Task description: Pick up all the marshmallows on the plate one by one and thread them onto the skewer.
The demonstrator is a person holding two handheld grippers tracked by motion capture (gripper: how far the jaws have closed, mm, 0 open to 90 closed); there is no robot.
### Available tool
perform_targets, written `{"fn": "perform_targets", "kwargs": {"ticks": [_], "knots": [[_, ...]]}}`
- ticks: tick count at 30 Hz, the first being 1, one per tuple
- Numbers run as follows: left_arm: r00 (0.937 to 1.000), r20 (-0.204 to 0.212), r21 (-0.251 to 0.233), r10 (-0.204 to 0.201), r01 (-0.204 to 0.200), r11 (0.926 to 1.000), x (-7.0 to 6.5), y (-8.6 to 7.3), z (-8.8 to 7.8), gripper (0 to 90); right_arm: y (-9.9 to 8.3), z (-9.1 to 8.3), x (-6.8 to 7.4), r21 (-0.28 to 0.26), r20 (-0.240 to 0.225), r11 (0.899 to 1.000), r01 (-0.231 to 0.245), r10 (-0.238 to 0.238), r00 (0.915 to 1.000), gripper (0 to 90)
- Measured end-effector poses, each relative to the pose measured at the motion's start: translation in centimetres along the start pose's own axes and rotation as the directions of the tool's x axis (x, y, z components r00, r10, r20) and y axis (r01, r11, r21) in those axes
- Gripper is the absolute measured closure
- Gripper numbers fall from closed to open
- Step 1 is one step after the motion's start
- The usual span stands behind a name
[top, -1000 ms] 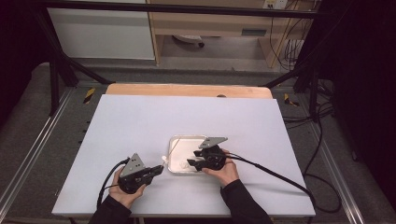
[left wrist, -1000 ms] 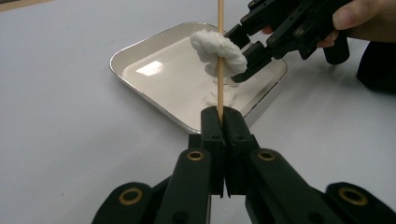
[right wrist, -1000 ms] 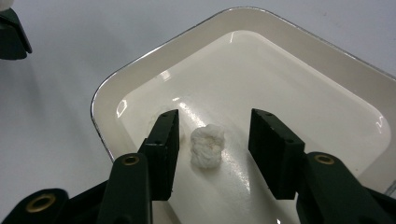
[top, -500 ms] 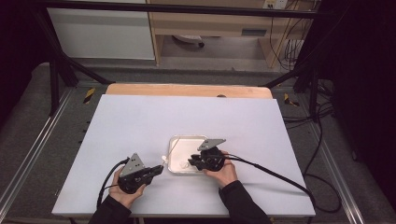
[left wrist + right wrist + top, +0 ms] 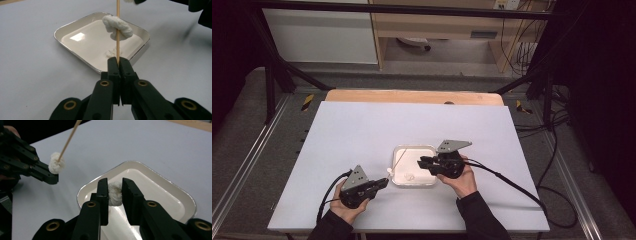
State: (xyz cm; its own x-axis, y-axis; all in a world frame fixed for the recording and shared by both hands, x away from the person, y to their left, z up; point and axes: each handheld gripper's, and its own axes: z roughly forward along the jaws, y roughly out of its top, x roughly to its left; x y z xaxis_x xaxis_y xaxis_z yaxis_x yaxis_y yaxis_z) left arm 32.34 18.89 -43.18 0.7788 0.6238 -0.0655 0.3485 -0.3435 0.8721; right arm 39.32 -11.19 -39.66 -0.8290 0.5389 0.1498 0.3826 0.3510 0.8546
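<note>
The white marshmallow [image 5: 114,194] is pinched between the jaws of the right claw [image 5: 424,162], which has lowered slightly over the white tray [image 5: 414,150] near the bench's front edge. The left claw [image 5: 117,65] stays pressed together on a wooden skewer [image 5: 117,22] carrying another marshmallow piece [image 5: 117,25] just beside the tray, so threading probably comes next.

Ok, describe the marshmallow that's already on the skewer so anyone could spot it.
Start at the white tray on the table. The left hand-held gripper holds a thin wooden skewer over it. The skewered marshmallow is the white lump pierced by that stick, unlike the one between the other gripper's jaws.
</note>
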Motion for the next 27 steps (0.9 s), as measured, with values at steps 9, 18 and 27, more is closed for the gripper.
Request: {"fn": "perform_targets", "kwargs": {"ticks": [9,18,27], "knots": [[0.9997,0.018,-0.003,0.015,-0.015,0.9999,-0.3,0.1,0.1,88.9,1.8,-2.7,-0.1,-0.123,-0.053,0.991,-0.048,0.041,0.9977,76.9],[0.9988,0.033,-0.003,0.036,-0.036,0.9993,-0.7,0.1,0.3,88.9,3.2,-3.7,-0.1,-0.19,-0.107,0.979,-0.074,0.054,0.9928,77.0],[0.9983,0.036,-0.003,0.047,-0.047,0.9989,-0.8,0.2,0.4,89.0,3.7,-3.0,0.0,-0.206,-0.152,0.973,-0.104,0.073,0.9858,77.1]]}}
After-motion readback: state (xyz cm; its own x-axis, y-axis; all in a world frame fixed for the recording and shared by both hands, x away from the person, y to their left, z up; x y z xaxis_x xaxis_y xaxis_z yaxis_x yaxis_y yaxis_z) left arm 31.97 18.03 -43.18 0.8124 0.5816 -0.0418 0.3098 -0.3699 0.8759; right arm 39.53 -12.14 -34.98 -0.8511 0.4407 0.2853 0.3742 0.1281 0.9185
